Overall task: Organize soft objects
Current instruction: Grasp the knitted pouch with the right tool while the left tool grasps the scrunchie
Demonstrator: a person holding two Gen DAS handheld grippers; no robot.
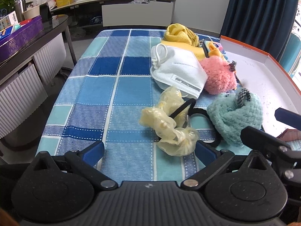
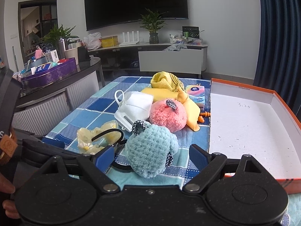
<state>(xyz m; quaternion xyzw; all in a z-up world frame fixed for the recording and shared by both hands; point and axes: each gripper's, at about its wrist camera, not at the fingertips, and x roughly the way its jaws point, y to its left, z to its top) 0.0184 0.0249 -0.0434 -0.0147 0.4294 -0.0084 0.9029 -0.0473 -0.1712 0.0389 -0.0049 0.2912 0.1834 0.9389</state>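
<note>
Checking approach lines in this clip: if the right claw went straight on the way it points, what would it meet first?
The right claw, open, would most likely meet the blue fluffy earmuff first; it already sits between the two fingers. The pink earmuff lies beyond it. Depth is hard to judge.

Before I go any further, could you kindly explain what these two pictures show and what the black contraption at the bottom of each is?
Each black contraption is a hand-held two-finger gripper with a camera looking along its blue-padded fingers. One picture comes from the left gripper, the other from the right gripper. Both are open and hold nothing.

On the blue checked tablecloth lie soft things: a sheer pale yellow scrunchie, a white folded face mask, a fluffy pink pom-pom, a fluffy teal pom-pom between the right gripper's fingers, and a crumpled yellow cloth. Beside them stands an empty orange-rimmed white box.
</note>
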